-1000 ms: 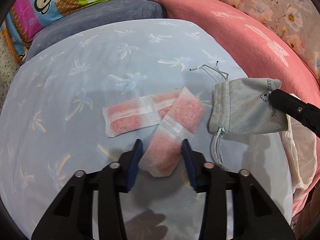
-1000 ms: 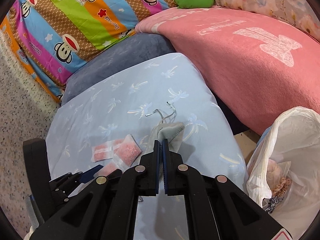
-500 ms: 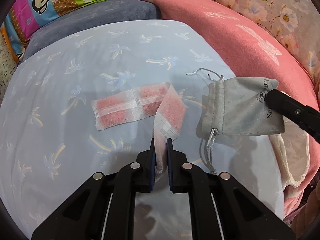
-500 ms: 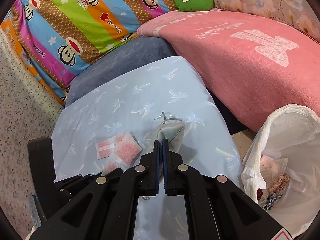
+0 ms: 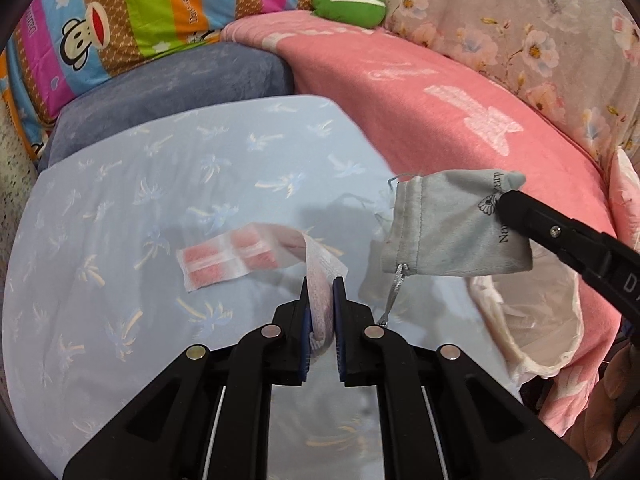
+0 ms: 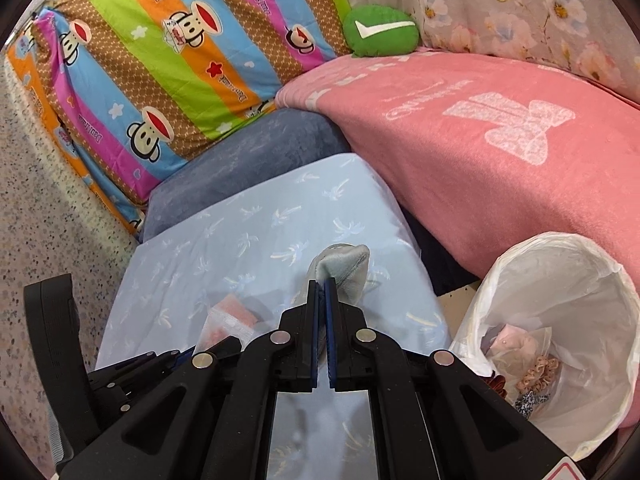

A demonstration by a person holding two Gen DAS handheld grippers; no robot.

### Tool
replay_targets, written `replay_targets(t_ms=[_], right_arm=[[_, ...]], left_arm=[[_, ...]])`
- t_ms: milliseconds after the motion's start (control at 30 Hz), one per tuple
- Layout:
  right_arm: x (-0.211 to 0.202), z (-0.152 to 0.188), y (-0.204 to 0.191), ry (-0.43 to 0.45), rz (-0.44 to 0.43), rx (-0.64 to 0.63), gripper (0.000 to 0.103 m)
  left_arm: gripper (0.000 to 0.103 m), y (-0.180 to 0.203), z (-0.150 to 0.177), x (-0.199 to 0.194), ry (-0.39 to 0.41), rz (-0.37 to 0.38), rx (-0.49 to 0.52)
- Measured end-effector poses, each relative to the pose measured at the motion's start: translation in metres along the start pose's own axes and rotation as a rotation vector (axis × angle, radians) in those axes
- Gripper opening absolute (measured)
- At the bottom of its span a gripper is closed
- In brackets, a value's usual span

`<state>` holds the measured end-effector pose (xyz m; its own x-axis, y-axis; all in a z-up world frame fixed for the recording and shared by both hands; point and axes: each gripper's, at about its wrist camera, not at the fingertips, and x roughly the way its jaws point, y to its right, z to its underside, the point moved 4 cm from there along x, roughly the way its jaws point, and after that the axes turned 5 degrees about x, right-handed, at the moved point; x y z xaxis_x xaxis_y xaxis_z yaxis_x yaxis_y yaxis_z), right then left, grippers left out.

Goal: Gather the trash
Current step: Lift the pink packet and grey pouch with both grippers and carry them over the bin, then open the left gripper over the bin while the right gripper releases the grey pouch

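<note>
Left gripper pinching pink sachet strip, right gripper clamping grey pouch (palm-print sheet below), bin bag beside.

Left claw pinches the pink sachet strip; right claw holds the grey pouch.

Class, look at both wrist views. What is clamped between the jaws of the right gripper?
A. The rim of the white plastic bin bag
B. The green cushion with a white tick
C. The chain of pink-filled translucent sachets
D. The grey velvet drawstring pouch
D: the right gripper is shut on a corner of the grey velvet drawstring pouch, which hangs clear of the pale blue palm-print sheet.
</note>
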<state>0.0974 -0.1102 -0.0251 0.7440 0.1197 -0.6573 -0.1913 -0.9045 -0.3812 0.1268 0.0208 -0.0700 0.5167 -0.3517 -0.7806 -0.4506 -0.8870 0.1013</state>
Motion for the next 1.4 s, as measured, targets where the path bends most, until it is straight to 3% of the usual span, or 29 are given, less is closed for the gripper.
replay_targets(t_ms=[500,933,1200,1333,1400], right_arm=[[-0.085,-0.028,0.049,0.161,0.021,0.076,0.004],[-0.142,-0.034,0.12,0.255,0.097,0.17,0.004],[-0.157,-0.029,0.153,0.269,0.137,0.209,0.004],[-0.159,-0.027,0.158,0.267,0.144,0.214,0.004],[-0.159,-0.028,0.16,0.265,0.145,0.215,0.004]], left_arm=[[0.009,0.074,-0.036,-0.049,0.146,0.081,0.115],[0.009,0.155,-0.055,-0.067,0.197,0.182,0.229],[0.012,0.19,-0.055,-0.057,0.161,0.238,0.262],[0.012,0.195,-0.051,-0.047,0.123,0.231,0.262],[0.024,0.194,-0.05,-0.043,0.111,0.224,0.251]])
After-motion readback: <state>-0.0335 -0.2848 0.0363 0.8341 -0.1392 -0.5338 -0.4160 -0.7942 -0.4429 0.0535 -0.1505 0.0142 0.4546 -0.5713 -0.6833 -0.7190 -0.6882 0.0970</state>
